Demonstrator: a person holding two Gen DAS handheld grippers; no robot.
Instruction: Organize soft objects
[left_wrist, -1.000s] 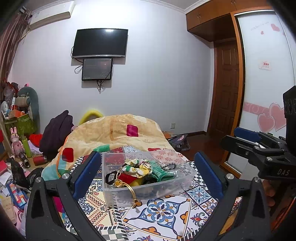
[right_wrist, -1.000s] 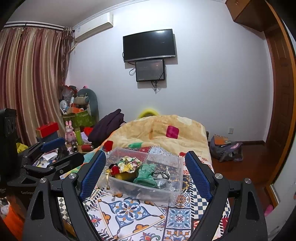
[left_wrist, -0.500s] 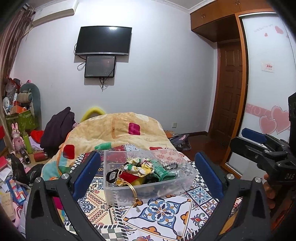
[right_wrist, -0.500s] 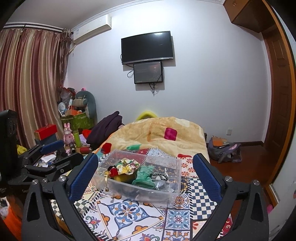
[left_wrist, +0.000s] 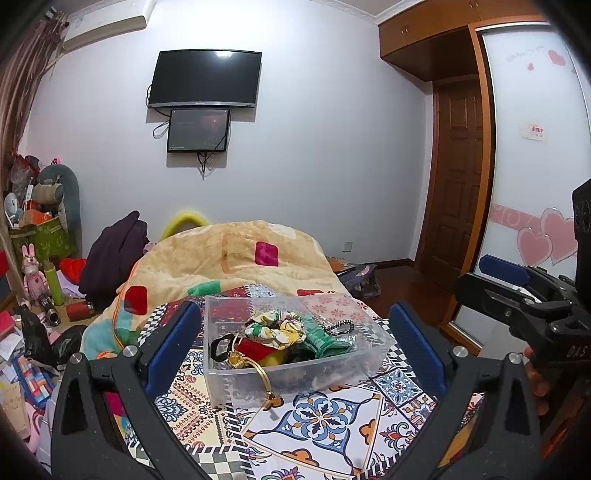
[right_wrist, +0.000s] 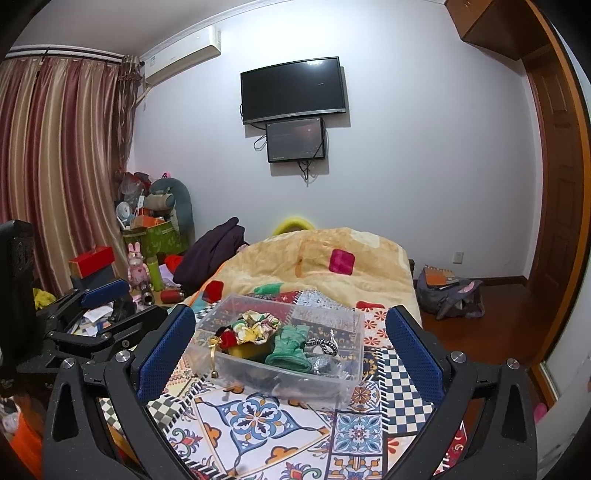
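We hold both grippers, left (left_wrist: 293, 345) and right (right_wrist: 290, 350), spread wide, framing the clear bin (left_wrist: 295, 373) of scrunchies (left_wrist: 275, 328) on the patterned cloth (left_wrist: 314, 424); blanket (left_wrist: 229, 258) behind.

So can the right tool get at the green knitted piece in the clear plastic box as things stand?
Probably yes: the right tool is open and empty, the clear plastic box has no lid, and the green knitted piece lies on top of the pile, uncovered.

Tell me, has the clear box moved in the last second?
No. The clear box still sits just behind the same blue flower tile on the patterned cloth, seen from the left wrist.
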